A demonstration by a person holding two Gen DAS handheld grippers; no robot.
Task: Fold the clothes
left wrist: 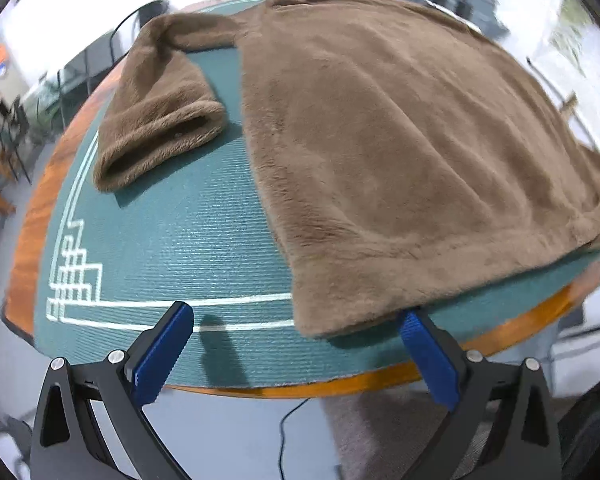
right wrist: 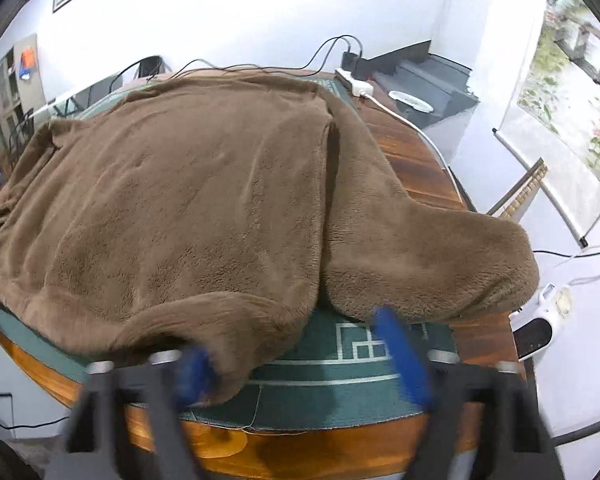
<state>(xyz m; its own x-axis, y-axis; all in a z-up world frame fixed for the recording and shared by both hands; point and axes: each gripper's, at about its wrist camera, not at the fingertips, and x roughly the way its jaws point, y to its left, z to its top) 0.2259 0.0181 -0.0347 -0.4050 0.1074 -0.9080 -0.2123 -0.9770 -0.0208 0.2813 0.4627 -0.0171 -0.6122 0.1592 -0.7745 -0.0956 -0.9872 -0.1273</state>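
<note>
The brown fleece top lies flat on the green mat, and to fold it cleanly I want both hem corners pinched level before lifting. My left gripper tilts steeply down at the mat's near edge, jaws spread and empty, one pad beside the hem. My right gripper, blurred, has its jaws part-open around the other hem corner, not yet pinching.

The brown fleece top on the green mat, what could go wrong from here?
The fleece top's hem corner lies by the right tool, whose jaws stand apart, so a pinch might catch one layer only. The right sleeve reaches past the green mat toward the table edge and could slide off.
</note>
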